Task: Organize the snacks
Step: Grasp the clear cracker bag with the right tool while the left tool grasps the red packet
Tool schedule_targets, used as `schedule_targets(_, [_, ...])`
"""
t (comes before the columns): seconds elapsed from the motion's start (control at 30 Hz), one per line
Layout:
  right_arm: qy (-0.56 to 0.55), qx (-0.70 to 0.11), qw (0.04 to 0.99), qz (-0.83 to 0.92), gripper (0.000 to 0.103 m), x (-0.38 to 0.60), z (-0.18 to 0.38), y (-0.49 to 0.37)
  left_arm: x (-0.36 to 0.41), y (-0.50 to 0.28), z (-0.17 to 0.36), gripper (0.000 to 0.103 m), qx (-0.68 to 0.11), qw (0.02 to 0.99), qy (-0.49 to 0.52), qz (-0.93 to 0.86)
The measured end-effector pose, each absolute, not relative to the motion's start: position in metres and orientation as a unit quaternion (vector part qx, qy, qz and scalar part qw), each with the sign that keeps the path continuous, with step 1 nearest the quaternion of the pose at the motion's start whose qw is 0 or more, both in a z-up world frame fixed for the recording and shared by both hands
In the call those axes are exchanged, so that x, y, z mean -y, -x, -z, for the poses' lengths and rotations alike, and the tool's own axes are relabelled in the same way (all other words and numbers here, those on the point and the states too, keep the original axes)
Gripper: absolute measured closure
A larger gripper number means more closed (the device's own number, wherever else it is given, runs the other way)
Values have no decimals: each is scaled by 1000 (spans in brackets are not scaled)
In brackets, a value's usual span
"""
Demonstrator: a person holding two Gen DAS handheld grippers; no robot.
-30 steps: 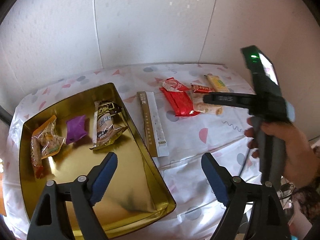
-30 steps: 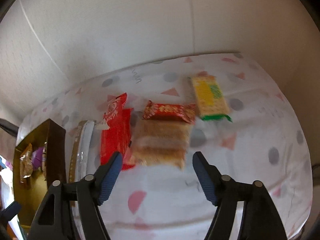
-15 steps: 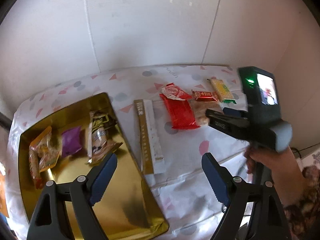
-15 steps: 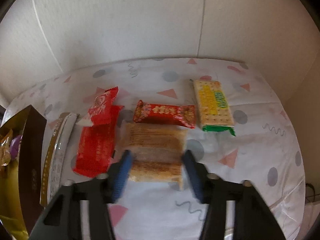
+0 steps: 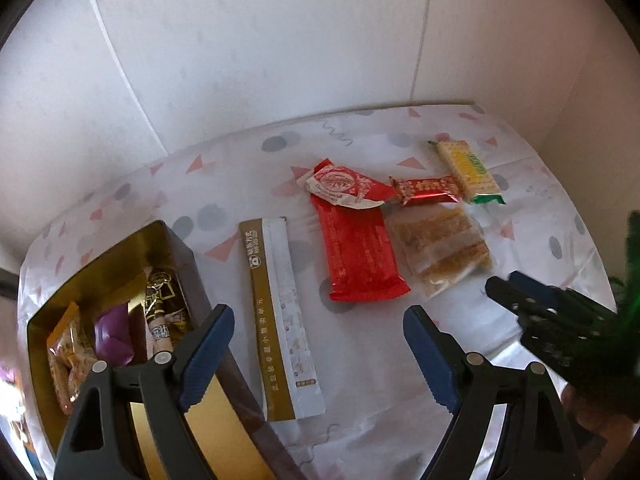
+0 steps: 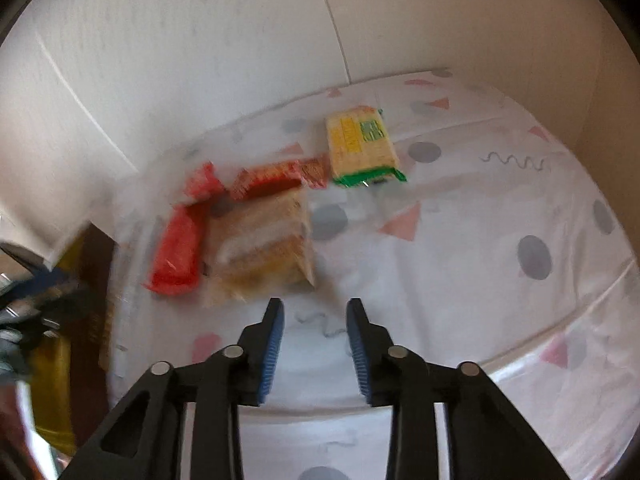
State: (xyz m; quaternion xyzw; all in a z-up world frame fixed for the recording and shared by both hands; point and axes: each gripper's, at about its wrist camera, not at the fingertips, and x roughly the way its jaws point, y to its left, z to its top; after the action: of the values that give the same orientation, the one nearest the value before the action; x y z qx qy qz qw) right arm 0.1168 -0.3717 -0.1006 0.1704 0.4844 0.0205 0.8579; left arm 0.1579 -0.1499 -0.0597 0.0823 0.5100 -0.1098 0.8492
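Gold tin [image 5: 120, 248]: sat at far left on the counter [image 5: 360, 360], open, already holding a few wrapped snacks.
Left tool [image 5: 316, 356]: hovered released, jaws spread wide and empty, above the long gold-and-white sachet box [image 5: 280, 316].
Sachet box: lay just beside the tin's right wall, long axis running away from the tool, straight between the spread jaws; nearer the left hand than the right.
Red packet [image 5: 358, 252]: lay flat right of the box, a smaller crumpled red wrapper [image 5: 344, 186] overlapping its far end.
Clear pack of brown bars [image 5: 444, 252]: lay just right of the red packet, ahead and slightly left of the right tool, apart from its tips.
Right tool [image 6: 316, 344]: narrow but opening, nothing between the jaws, bare cloth below.
Yellow cracker pack [image 6: 360, 142]: lay farthest back on the right, well apart from both tools.
Likely next: box or bar pack into the tin.
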Motion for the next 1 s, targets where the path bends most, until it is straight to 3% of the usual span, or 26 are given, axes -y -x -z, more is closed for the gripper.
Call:
schedule_targets(0.03, [-179, -481, 858, -19, 54, 373, 96, -118, 149, -159, 60, 16, -511, 850, -76, 107])
schedule_targets(0.1, [-178, -472, 863, -12, 37, 370, 84, -129, 147, -159, 60, 16, -509, 852, -72, 99])
schedule_targets(0.17, [-156, -478, 864, -2, 29, 358, 78, -145, 144, -158, 59, 16, -506, 855, -71, 93])
schedule_targets(0.4, [-46, -548, 835, 5, 28, 311, 110, -183, 128, -156, 44, 16, -493, 863, -64, 86])
schedule_targets(0.47, [-52, -535, 843, 4, 32, 312, 109, -176, 125, -158, 42, 16, -491, 865, -61, 85])
schedule_targets(0.5, [-59, -529, 847, 4, 40, 315, 109, -173, 124, -160, 43, 16, -493, 864, -59, 85])
schedule_targets(0.57, [-74, -518, 852, -3, 41, 326, 106, -157, 127, -164, 46, 16, -498, 861, -56, 83])
schedule_targets(1.0, [-76, -478, 875, 2, 42, 351, 110, -105, 195, -200, 103, 18, -544, 829, -48, 118])
